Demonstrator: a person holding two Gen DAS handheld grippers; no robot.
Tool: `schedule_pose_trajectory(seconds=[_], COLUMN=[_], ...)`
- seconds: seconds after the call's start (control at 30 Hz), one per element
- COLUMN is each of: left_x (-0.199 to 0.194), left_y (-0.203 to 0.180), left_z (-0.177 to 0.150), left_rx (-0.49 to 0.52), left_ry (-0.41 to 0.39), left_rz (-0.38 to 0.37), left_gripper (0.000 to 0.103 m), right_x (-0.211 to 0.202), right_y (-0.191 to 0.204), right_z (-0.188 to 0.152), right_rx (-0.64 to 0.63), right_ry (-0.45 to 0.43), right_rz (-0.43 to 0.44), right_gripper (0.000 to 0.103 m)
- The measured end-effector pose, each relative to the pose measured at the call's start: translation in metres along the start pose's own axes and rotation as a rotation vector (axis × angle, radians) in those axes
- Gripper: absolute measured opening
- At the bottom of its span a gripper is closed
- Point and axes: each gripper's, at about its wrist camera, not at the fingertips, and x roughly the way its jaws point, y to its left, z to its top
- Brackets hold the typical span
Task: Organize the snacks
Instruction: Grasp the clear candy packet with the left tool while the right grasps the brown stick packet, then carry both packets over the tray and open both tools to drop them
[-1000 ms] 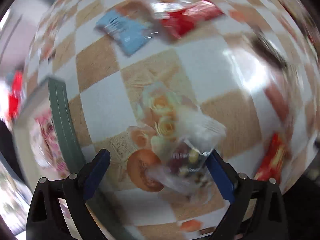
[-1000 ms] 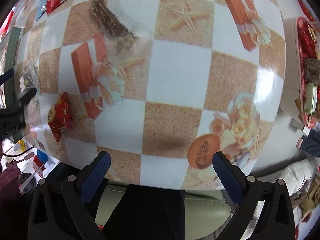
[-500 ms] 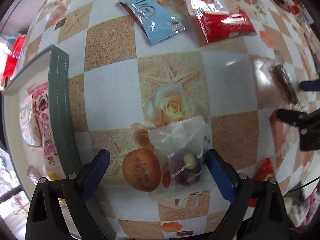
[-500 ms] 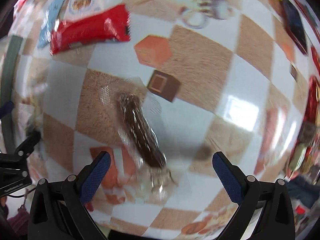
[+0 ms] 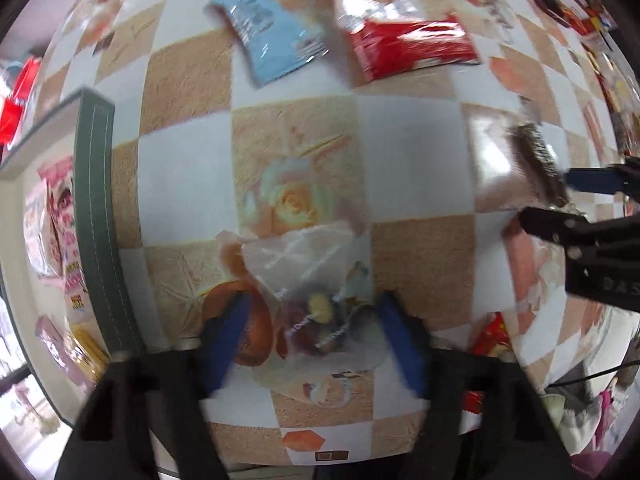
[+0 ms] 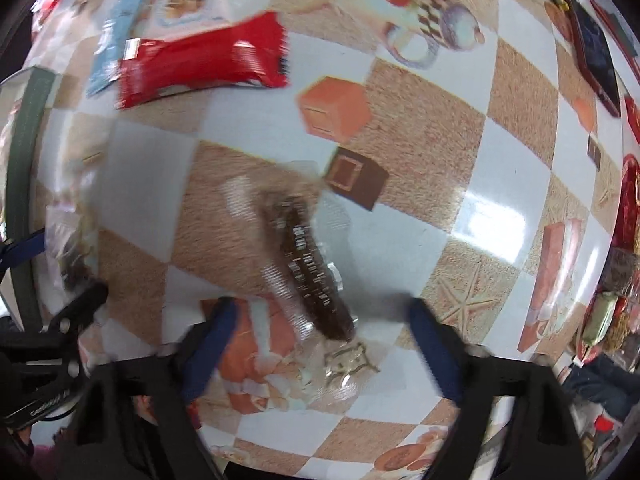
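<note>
A clear bag of mixed sweets (image 5: 320, 280) lies on the checked tablecloth between the open fingers of my left gripper (image 5: 314, 330), which straddles its near end. A dark snack bar in a clear wrapper (image 6: 310, 272) lies between the open fingers of my right gripper (image 6: 322, 336); it also shows in the left wrist view (image 5: 538, 164). A blue packet (image 5: 268, 36) and a red packet (image 5: 412, 46) lie further off. The red packet also shows in the right wrist view (image 6: 200, 64).
A box with a dark green rim (image 5: 100, 220) at the left holds pink snack packets (image 5: 60, 216). A small red packet (image 5: 490, 334) lies near the table's front edge. A red tray with sweets (image 6: 624, 240) stands at the right. The right gripper's body (image 5: 592, 240) is close to the left one.
Both grippers have moved forward and down over their snacks. The jaws of both have narrowed around the bag and the bar but still stand apart.
</note>
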Motion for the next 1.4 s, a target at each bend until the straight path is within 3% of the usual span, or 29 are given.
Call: schedule_pose_trajectory(seconds=[0.03, 0.07, 0.2, 0.5, 0.63, 0.87, 0.93, 1.03, 1.2, 1.23, 1.27, 1.33, 1.4], left_x=[-0.002, -0.003, -0.005, -0.049, -0.073, -0.118, -0.117, -0.126, -0.104, -0.105, -0.104, -0.106, -0.107], left_y=[-0.001, -0.001, 0.006, 0.021, 0.034, 0.066, 0.063, 0.073, 0.091, 0.096, 0.100, 0.108, 0.116], left_z=[0.000, 0.000, -0.004, -0.022, -0.013, -0.021, -0.025, -0.025, -0.031, -0.034, -0.034, -0.038, -0.041], left_rx=[0.008, 0.015, -0.003, -0.009, -0.036, -0.099, -0.119, -0.151, -0.206, -0.216, -0.222, -0.238, -0.255], left_ry=[-0.004, -0.006, 0.014, -0.062, -0.089, -0.149, -0.162, -0.175, -0.183, -0.187, -0.190, -0.195, -0.194], left_rz=[0.001, 0.001, -0.018, -0.022, -0.015, -0.017, -0.018, -0.020, -0.024, -0.026, -0.025, -0.022, -0.023], left_gripper=[0.034, 0.030, 0.030, 0.030, 0.030, 0.030, 0.030, 0.030, 0.030, 0.030, 0.030, 0.030, 0.030], right_x=[-0.004, -0.008, -0.012, -0.033, -0.045, -0.065, -0.073, -0.082, -0.077, -0.074, -0.069, -0.061, -0.055], right_y=[0.003, 0.005, 0.008, -0.005, -0.002, -0.001, 0.001, 0.013, 0.021, 0.021, 0.020, 0.016, 0.009], right_z=[-0.002, -0.003, -0.008, -0.043, -0.052, -0.041, -0.036, -0.028, -0.010, -0.009, -0.008, -0.007, -0.009], right_rx=[-0.002, 0.003, 0.041, 0.133, 0.170, 0.161, 0.147, 0.130, 0.121, 0.127, 0.136, 0.161, 0.179], right_ry=[-0.009, -0.016, -0.029, -0.064, -0.067, -0.097, -0.104, -0.107, -0.090, -0.086, -0.081, -0.088, -0.087], right_rz=[-0.001, 0.000, 0.034, 0.165, 0.196, 0.202, 0.207, 0.218, 0.251, 0.239, 0.210, 0.167, 0.162], right_gripper=[0.046, 0.045, 0.044, 0.044, 0.044, 0.042, 0.024, 0.024, 0.025, 0.032, 0.059, 0.089, 0.089])
